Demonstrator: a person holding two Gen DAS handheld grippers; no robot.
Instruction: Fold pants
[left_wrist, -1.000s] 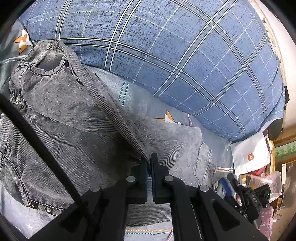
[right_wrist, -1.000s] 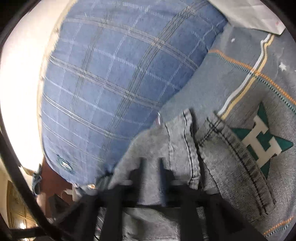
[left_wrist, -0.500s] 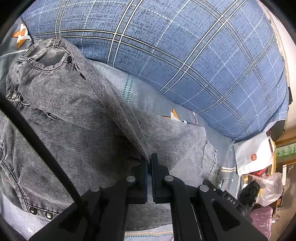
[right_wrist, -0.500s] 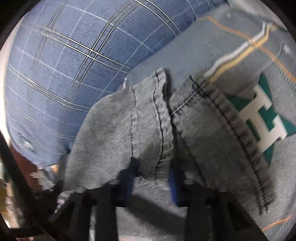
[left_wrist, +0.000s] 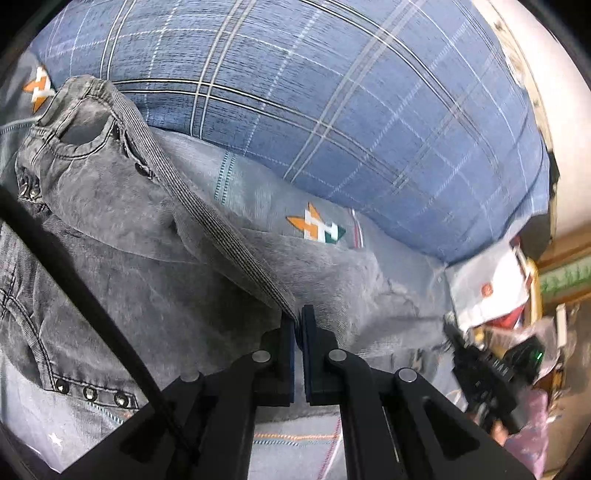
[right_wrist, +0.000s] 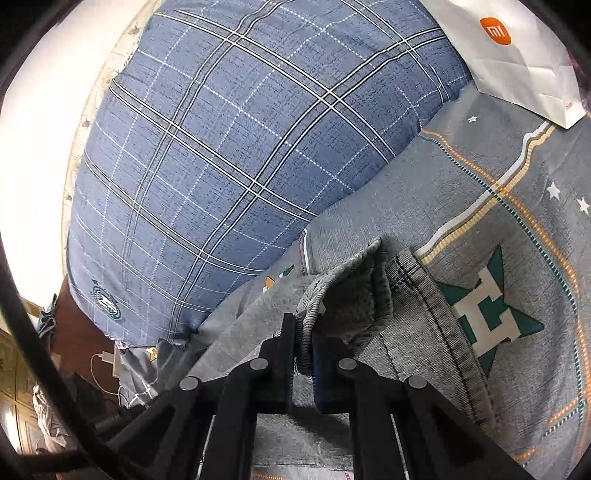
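Pants (left_wrist: 122, 229) of grey denim lie on the bed's grey patterned sheet (right_wrist: 517, 229), beside a blue plaid pillow (right_wrist: 229, 155). Left tongs (left_wrist: 297, 325) pinch a ribbed side seam. Right tongs (right_wrist: 303, 332) grip the leg hem.

Ahead of me a big blue plaid pillow (right_wrist: 229, 177) lies on the grey bedsheet (right_wrist: 498, 229), printed with stars and an H emblem (right_wrist: 487, 310). Beyond the pillow's corner I see a white paper bag (right_wrist: 524, 62) bearing an orange logo
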